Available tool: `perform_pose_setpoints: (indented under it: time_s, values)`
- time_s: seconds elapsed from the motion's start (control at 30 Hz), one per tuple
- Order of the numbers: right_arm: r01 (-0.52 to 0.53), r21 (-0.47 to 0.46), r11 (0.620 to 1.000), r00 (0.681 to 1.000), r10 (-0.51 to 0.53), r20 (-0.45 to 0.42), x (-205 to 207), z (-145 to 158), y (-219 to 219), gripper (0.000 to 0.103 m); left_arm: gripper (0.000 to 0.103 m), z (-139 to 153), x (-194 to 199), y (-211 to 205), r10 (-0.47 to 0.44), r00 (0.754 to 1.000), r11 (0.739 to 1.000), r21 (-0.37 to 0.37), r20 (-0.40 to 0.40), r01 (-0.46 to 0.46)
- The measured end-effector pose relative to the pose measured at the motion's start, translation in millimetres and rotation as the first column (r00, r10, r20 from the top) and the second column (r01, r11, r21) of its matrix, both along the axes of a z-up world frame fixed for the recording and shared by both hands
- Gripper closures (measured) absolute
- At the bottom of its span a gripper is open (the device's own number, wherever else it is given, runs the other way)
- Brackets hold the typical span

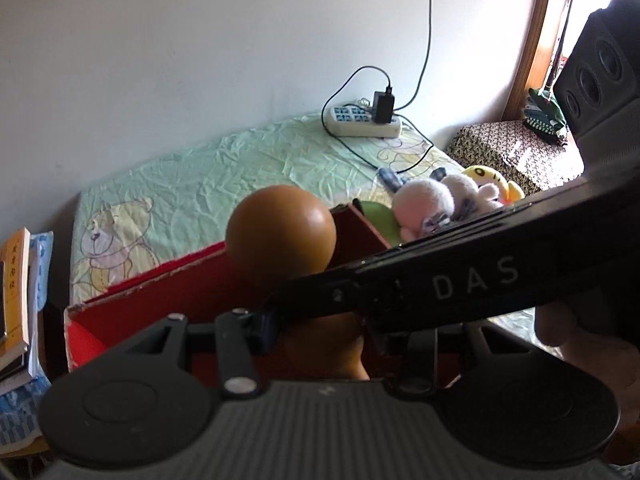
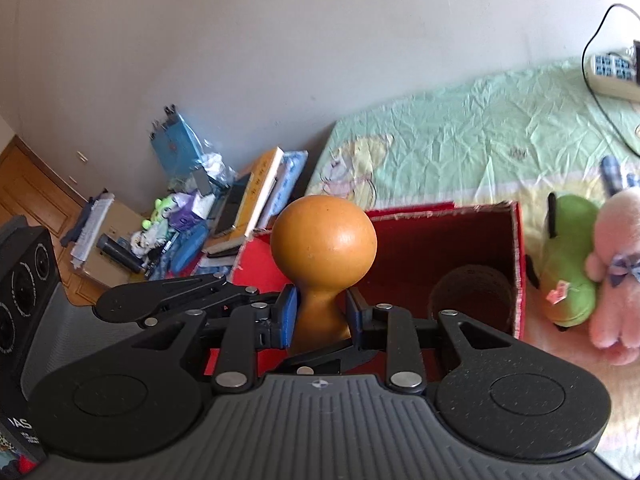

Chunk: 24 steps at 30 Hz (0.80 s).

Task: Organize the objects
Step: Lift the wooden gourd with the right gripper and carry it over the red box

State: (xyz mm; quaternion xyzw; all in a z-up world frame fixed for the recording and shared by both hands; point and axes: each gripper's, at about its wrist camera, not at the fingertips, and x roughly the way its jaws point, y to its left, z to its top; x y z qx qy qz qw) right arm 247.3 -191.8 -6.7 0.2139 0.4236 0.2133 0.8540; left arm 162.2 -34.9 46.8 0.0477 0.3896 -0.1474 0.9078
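Both tongs clamped one smooth, glossy brown gourd (image 2: 323, 248): the right gripper (image 2: 320, 316) pinched its narrow waist between blue pads (image 2: 289, 312), the left gripper (image 1: 316, 328) held the wider lower bulb. Its long axis stood upright, round head topmost, above an open red cardboard box (image 2: 516, 264). Right of them lay fuzzy green (image 2: 570, 280) and pink (image 2: 618, 268) plush toys

Daylight enters from the window (image 1: 560, 20) at the upper right of the left wrist view, where it is overexposed. The white wall (image 1: 200, 60) is evenly lit. A soft highlight sits on the gourd (image 2: 324, 240), upper right side. Both views show fisheye bending and dark corner vignetting. Near gripper parts at the bottom are dark and slightly soft; overall sharpness is moderate.
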Motion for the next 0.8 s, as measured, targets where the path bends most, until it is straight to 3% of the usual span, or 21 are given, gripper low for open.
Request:
perform_pose_setpoints:
  time_s: [0.33,0.47,0.57,0.63,0.8]
  values:
    - [0.037,-0.058,0.998,0.983,-0.047,-0.176,24.6,-58.4,14.5,0.074,0.057,-74.1,42.1,26.1,-0.017,0.973,1.0,-0.014,-0.231,0.014]
    - [0.077,-0.071,0.994,0.975,-0.09,-0.205,25.0,-65.4,14.8,0.075,0.057,-82.3,50.8,28.2,-0.01,0.951,1.0,-0.02,-0.308,0.004]
    - [0.104,-0.107,0.989,0.965,-0.126,-0.228,26.2,-72.9,16.3,0.078,0.048,-82.9,49.1,21.1,-0.01,0.947,1.0,0.021,-0.32,0.018]
    - [0.118,-0.109,0.987,0.956,-0.143,-0.257,26.9,-78.5,15.3,0.094,0.044,-85.3,47.4,17.0,0.001,0.945,0.999,0.052,-0.326,0.017]
    - [0.151,-0.116,0.982,0.948,-0.177,-0.263,22.6,-77.3,11.8,0.092,0.037,-85.3,46.0,18.5,0.052,0.943,0.997,0.067,-0.328,-0.032]
